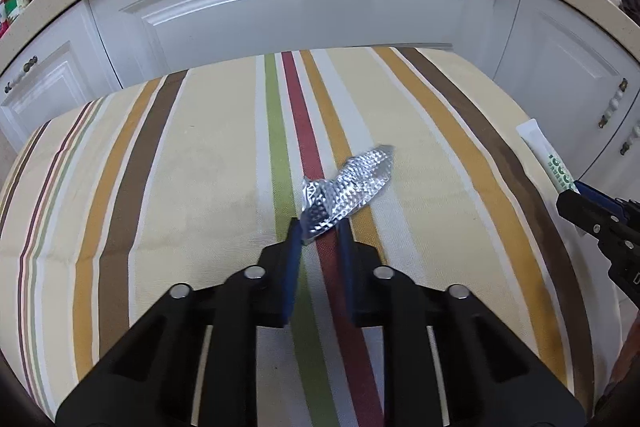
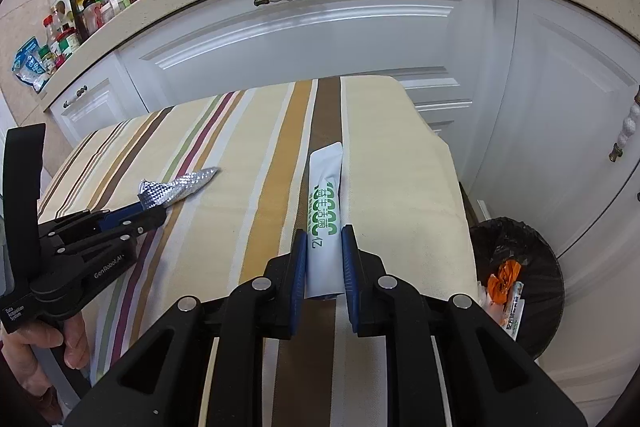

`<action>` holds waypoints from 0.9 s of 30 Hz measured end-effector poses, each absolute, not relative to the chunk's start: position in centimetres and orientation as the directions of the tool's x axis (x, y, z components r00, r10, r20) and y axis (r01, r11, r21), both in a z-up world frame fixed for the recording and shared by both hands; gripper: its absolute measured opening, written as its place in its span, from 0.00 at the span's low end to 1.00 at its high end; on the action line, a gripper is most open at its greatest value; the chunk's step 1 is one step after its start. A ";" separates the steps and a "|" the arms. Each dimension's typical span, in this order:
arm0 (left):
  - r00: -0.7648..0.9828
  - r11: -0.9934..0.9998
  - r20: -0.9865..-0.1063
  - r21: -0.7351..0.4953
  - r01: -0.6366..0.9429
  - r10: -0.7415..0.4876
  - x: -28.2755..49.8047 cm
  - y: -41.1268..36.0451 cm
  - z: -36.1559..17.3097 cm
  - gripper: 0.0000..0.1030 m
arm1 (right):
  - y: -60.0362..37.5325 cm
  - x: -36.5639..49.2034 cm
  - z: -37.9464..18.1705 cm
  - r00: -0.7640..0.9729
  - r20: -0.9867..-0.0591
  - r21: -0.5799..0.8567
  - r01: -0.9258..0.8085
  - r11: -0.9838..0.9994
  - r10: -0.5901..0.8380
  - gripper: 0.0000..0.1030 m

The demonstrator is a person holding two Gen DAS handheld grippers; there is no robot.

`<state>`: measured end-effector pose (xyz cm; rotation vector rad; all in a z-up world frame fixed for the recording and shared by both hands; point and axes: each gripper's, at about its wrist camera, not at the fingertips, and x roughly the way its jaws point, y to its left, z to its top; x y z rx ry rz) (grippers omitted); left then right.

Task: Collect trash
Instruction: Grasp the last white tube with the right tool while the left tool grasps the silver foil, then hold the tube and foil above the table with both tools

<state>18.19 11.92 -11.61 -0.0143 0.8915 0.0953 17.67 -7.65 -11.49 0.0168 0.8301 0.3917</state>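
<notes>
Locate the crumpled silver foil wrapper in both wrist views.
Left wrist: crumpled silver foil wrapper at centre, near end between the left gripper tips.
Right wrist: wrapper at left-middle, at the left gripper's tip.
Shared landmark: white sachet with green print, on the striped tablecloth.

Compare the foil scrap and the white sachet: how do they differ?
The foil scrap is crumpled, shiny silver; the sachet is flat, white, green-printed. The foil lies angled across the stripes; the sachet runs along them. Both are pinched at one end, foil by left gripper, sachet by right gripper.
</notes>
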 end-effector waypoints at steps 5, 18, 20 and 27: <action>0.619 0.997 -0.783 0.015 -0.080 0.061 17.9 11.9 -11.5 0.05 | -7.7 17.7 -11.4 0.608 -0.713 0.173 -0.331 0.928 0.349 0.18; 0.642 0.988 -0.762 -0.022 -0.152 0.082 18.3 12.9 -10.6 0.51 | -8.0 17.7 -11.4 0.608 -0.708 0.184 -0.333 0.925 0.360 0.18; 0.637 0.988 -0.766 -0.016 -0.156 0.089 18.5 12.8 -10.8 0.35 | -8.0 17.6 -11.4 0.607 -0.708 0.184 -0.333 0.925 0.360 0.18; 0.624 0.986 -0.776 -0.020 -0.163 0.087 18.4 12.9 -11.3 0.12 | -8.1 17.7 -11.5 0.604 -0.711 0.185 -0.333 0.925 0.359 0.18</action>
